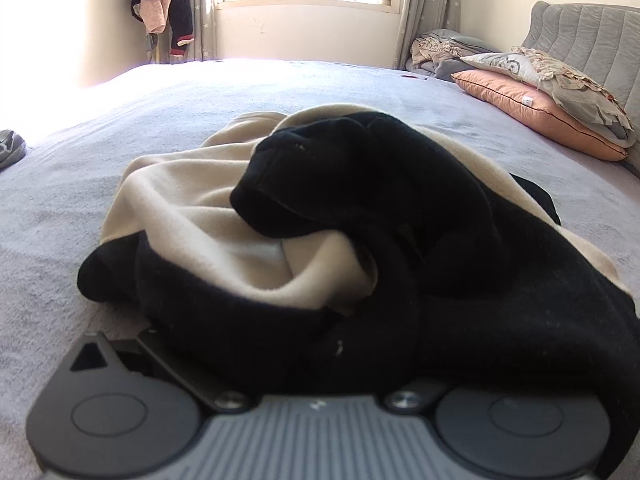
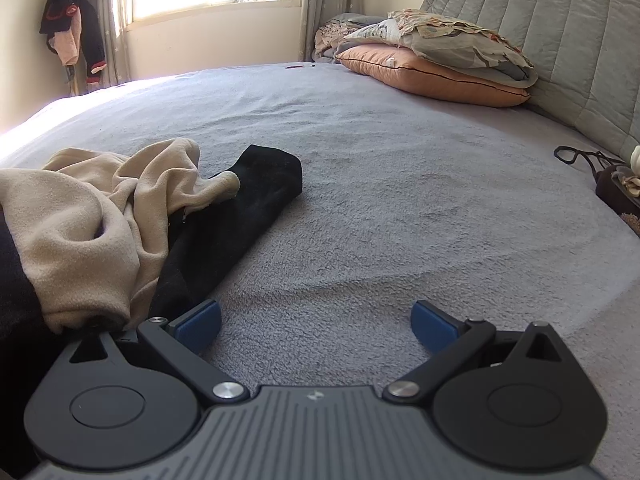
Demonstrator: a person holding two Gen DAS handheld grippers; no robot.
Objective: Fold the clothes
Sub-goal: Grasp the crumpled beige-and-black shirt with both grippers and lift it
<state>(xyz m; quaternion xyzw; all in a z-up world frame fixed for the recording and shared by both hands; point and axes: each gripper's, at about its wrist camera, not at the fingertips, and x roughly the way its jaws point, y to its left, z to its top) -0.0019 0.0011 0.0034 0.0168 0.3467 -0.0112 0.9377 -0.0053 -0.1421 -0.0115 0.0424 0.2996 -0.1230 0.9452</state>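
Black fabric is piled right over your left gripper (image 1: 320, 364) in the left wrist view, so the fingertips are buried and you can't tell whether the jaws are apart or clamped on cloth. What's covering them is one garment (image 1: 320, 220), black outside with a cream lining, heaped in a crumpled mound on the bed (image 1: 60, 208), dead ahead and touching that gripper.

Over on the right wrist view, your right gripper (image 2: 316, 326) hangs low over bare blanket with its jaws spread wide, nothing between the two blue pads (image 2: 200, 326). The garment (image 2: 100, 216) sits off to its left, and one black sleeve (image 2: 244, 216) runs diagonally away from the left pad toward the middle of the bed.

So the left hand is clearly nearer the pile; the right would have to swing left to reach that sleeve. Count: one garment, two pillows (image 2: 432, 72) stacked by the headboard.
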